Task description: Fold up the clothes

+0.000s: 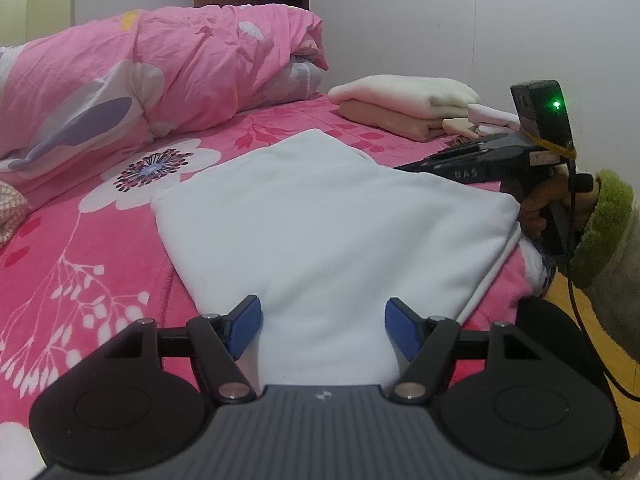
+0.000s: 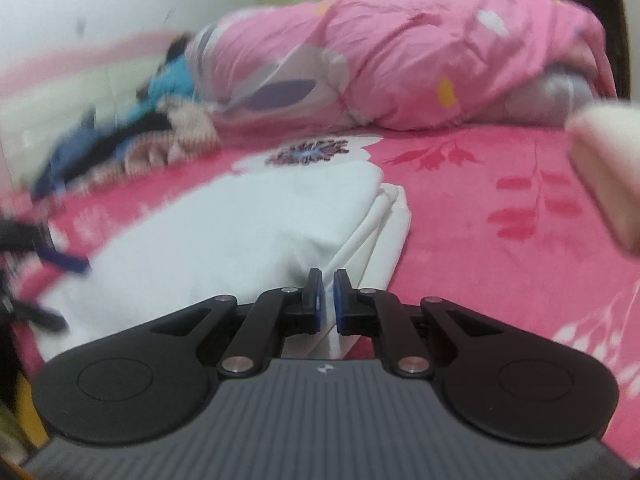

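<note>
the white garment [image 1: 332, 216] lies part-folded on the pink bed [image 1: 80, 240]. the right gripper [image 2: 327, 300] pinches its near edge; the left gripper [image 1: 323, 328] hangs spread above it. likely mid-fold: next, carry that edge across.

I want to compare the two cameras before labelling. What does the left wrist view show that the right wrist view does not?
Only the left wrist view shows the person's hand in a green cuff holding the right gripper from the side, and the whole stack of folded clothes.

Only the right wrist view shows the right gripper shut on the edge of the white garment, and a blurred pile of unfolded clothes.

Both show the white garment, the pink quilt, the floral bedsheet and the left gripper, which is open.
</note>
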`<control>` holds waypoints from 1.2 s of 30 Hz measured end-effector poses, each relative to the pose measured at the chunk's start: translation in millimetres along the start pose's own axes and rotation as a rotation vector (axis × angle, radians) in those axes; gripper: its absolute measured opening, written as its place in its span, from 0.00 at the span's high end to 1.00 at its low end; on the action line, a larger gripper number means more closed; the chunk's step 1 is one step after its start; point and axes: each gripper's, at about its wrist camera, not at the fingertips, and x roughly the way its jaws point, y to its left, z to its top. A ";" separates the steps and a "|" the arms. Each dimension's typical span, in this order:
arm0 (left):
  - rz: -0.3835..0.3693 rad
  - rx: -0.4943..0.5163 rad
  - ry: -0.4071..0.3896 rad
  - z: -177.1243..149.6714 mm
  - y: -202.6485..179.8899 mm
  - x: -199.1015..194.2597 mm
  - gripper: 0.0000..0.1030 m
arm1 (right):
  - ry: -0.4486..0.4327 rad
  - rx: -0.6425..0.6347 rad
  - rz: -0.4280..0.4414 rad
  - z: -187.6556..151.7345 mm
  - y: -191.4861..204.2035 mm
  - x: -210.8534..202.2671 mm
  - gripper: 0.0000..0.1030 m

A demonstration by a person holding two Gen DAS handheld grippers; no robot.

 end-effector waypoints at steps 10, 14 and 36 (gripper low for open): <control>0.000 -0.006 -0.002 -1.6 -1.3 -2.1 0.32 | 0.077 -0.111 -0.069 11.4 9.4 11.8 0.95; -0.001 -0.007 -0.004 -2.4 -1.4 -2.0 0.32 | 0.089 -0.108 -0.081 22.7 -0.7 29.0 0.95; -0.019 -0.016 -0.016 -3.5 1.2 -3.3 0.29 | -0.062 0.170 0.070 0.9 -15.3 -30.5 0.93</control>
